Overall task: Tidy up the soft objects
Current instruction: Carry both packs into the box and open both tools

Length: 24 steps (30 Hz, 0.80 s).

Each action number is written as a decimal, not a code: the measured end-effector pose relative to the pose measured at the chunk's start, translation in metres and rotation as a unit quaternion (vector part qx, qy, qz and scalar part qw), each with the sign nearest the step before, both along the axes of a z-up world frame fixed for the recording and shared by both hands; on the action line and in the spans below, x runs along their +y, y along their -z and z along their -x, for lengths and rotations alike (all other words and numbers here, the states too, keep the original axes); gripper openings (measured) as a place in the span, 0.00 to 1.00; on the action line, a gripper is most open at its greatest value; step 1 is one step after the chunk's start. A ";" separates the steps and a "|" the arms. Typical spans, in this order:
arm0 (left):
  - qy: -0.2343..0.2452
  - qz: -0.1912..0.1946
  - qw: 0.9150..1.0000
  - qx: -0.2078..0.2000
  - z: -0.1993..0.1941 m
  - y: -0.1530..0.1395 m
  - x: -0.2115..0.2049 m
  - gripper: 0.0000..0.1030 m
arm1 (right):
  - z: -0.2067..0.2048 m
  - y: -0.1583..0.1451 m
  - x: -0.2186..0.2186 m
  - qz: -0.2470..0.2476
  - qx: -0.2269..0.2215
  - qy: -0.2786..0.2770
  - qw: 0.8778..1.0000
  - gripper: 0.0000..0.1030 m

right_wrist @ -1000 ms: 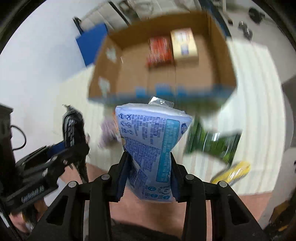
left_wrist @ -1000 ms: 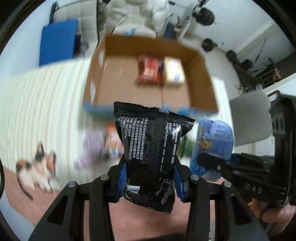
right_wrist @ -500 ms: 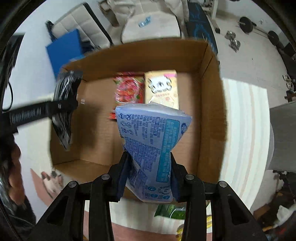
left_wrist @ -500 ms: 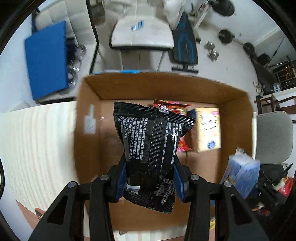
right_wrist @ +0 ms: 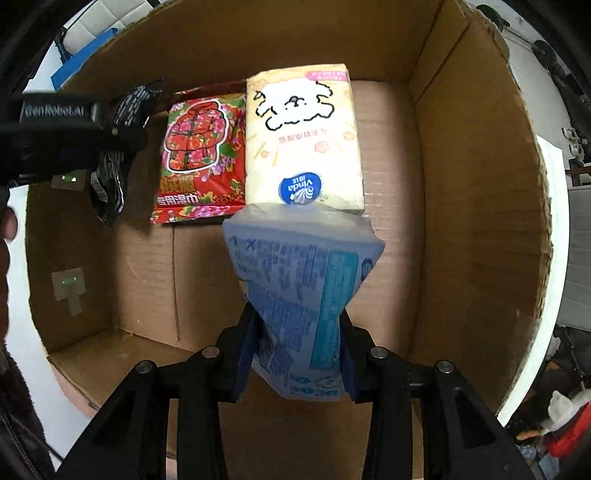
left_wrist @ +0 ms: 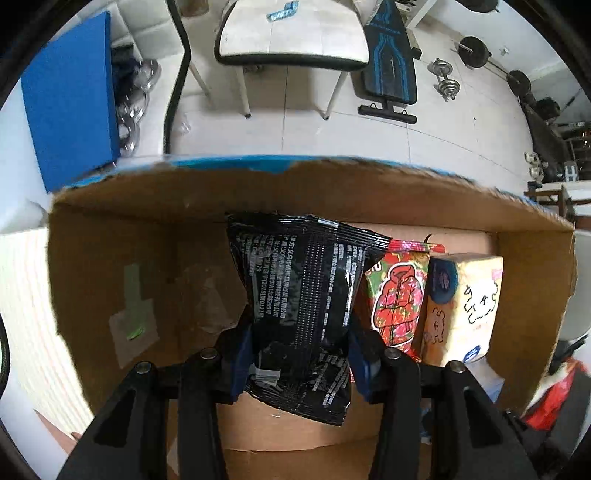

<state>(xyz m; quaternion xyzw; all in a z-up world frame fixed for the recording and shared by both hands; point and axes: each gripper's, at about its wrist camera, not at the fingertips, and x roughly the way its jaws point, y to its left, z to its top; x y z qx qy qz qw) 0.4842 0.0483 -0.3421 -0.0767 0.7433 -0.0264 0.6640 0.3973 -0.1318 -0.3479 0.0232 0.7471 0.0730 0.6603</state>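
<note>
My left gripper (left_wrist: 299, 354) pinches a black foil snack pack (left_wrist: 306, 295), its jaws opening, low inside the open cardboard box (left_wrist: 110, 258). The pack hangs just left of a red flowered wipes pack (left_wrist: 399, 295) and a cream tissue pack (left_wrist: 461, 302) lying on the box floor. My right gripper (right_wrist: 295, 354) pinches a pale blue soft pack (right_wrist: 303, 280), jaws also opening, just in front of the cream tissue pack (right_wrist: 303, 133). In the right wrist view, the left gripper (right_wrist: 107, 133) and the black pack (right_wrist: 110, 192) show at the left of the box (right_wrist: 472, 184), beside the red pack (right_wrist: 203, 155).
Beyond the box's far wall stand a white chair (left_wrist: 291, 33), a blue board (left_wrist: 70, 103), a weight bench (left_wrist: 388, 62) and dumbbells (left_wrist: 445, 79) on a tiled floor. The box sits on a pale striped surface (left_wrist: 22, 314). Bare box floor (right_wrist: 147, 277) lies front left.
Both grippers have moved forward over the box and sunk down into it, each with its pack. The box walls now fill both views.
</note>
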 end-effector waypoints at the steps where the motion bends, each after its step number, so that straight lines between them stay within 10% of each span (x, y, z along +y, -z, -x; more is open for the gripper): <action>1: -0.010 0.009 1.000 0.005 0.000 0.001 0.004 0.42 | 0.000 0.001 0.000 -0.003 0.002 0.000 1.000 0.44; 13: 0.003 -0.033 0.998 -0.046 0.009 -0.036 0.008 0.93 | 0.001 -0.021 0.003 0.015 -0.013 0.003 1.000 0.98; 24: 0.032 -0.043 0.991 -0.119 0.069 -0.085 -0.001 0.99 | 0.017 -0.063 0.008 0.021 -0.068 -0.002 0.997 1.00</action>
